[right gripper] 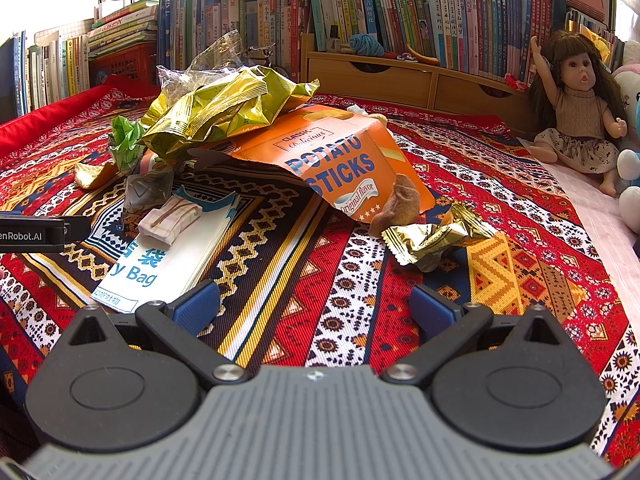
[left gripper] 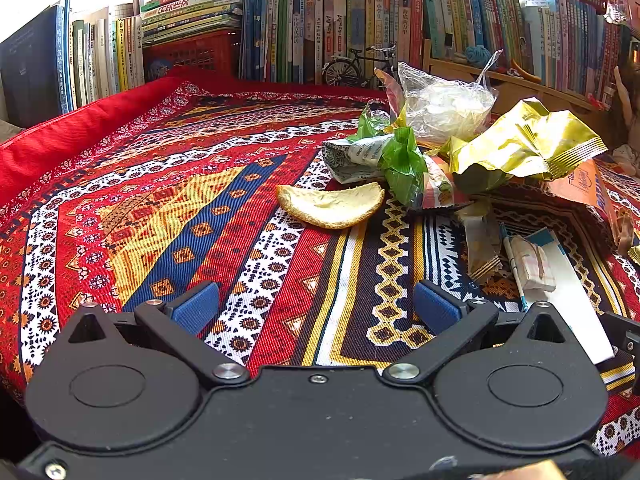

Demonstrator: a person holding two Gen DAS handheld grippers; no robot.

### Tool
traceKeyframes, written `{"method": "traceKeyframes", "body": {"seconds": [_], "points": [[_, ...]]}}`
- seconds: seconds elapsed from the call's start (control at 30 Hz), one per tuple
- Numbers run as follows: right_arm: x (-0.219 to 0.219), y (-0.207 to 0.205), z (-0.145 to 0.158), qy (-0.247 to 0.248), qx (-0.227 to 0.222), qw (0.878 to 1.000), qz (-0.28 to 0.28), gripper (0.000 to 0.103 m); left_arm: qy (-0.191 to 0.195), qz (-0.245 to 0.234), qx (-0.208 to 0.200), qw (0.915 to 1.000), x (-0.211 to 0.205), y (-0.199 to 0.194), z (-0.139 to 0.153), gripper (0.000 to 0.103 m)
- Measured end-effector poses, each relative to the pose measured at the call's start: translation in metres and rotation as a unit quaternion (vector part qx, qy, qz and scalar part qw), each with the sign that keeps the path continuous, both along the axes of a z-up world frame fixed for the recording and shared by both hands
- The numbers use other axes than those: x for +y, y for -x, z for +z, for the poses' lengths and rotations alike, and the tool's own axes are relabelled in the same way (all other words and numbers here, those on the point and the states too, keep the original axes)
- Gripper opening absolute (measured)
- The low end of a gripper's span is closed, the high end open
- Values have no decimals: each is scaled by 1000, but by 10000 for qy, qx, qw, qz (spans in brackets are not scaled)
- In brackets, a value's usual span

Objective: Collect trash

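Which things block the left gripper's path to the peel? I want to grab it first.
Nothing visible does. The left gripper is open, and only bare patterned cloth lies between it and the peel. The wrapper pile sits behind the peel.

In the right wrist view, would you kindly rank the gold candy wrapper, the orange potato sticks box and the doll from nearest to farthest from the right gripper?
From the right gripper:
1. Gold candy wrapper, just ahead, slightly right.
2. Orange potato sticks box, behind it, centre, under the trash pile.
3. Doll, far right, seated at the cloth's back edge.
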State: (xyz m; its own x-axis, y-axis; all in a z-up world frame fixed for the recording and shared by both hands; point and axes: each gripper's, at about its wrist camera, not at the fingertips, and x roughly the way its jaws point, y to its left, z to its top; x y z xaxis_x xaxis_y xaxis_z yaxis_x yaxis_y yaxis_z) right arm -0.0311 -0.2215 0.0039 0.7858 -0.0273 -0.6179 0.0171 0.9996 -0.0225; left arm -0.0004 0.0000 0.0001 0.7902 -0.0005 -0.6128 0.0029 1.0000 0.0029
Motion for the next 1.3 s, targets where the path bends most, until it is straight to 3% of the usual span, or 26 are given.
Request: {"method": "traceKeyframes", "body": {"seconds": [0.77, 0.9, 1.0, 1.1, 1.17, 1.3], "points": [[0, -2, 1, -56, 36, 10000, -62, 103, 20, -68, 165, 9998, 3, -7, 4, 103], [-3, 6, 4, -257, -105, 9996, -2, 103, 83, -268, 135, 9995, 6, -6, 6, 102], [-1, 17, 11, -488, -366, 9978, 242, 103, 299, -522, 20, 9982, 8, 0, 10, 97], [11, 23, 18, -462, -544, 9955, 623, 102, 671, -672, 6, 9955, 10, 0, 16, 85], [24, 23, 18, -388, -512, 9938, 903, 100, 995, -779, 68, 9920, 11, -1, 21, 76], [47, 22, 12, -314, -484, 9903, 1264, 99, 1442, -995, 238, 9843, 5, -8, 24, 68]]}}
